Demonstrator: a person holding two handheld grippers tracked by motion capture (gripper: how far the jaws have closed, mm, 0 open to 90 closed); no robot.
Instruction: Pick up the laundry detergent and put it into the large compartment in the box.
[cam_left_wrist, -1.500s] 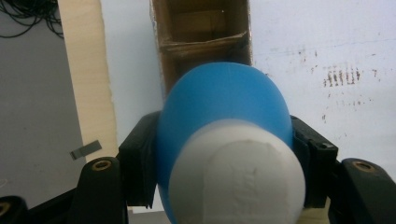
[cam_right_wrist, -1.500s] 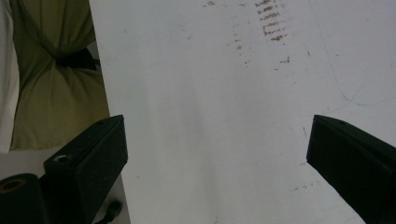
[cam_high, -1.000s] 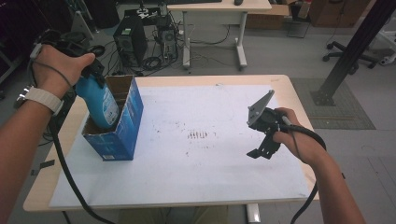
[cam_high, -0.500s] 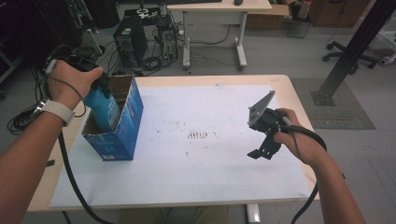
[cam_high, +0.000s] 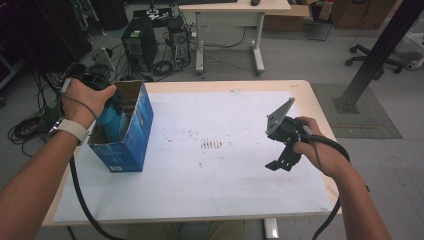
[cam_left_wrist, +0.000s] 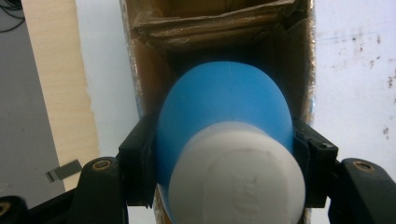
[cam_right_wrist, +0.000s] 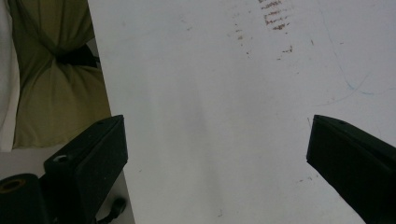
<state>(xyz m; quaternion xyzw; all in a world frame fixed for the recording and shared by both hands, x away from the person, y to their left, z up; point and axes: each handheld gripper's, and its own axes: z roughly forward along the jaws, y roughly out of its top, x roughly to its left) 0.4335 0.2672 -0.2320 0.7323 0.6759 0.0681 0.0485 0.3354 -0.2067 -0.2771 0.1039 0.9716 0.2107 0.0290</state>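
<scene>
A blue bottle (cam_left_wrist: 224, 116) with a white cap (cam_left_wrist: 236, 179) is clamped between the jaws of my left gripper (cam_left_wrist: 222, 154), neck toward the camera. It hangs partly inside the open blue cardboard box (cam_high: 131, 132) at the table's left, where the bottle (cam_high: 112, 122) shows below the hand. The box's brown inner flaps (cam_left_wrist: 210, 25) lie beyond the bottle. My right gripper (cam_high: 281, 162) hovers over the right side of the white table sheet (cam_high: 215, 165), jaws wide apart with nothing between them; its view (cam_right_wrist: 215, 154) looks down at bare sheet.
Small brown marks (cam_high: 212, 145) dot the sheet's middle. The wooden table edge (cam_high: 320, 107) runs along the right. Behind the table stand a computer tower (cam_high: 136, 45), cables and a second desk (cam_high: 235, 7). A black post (cam_high: 372, 60) rises at far right.
My left gripper has carried the blue bottle lower into the box's opening. The right gripper has stayed in place, open.
</scene>
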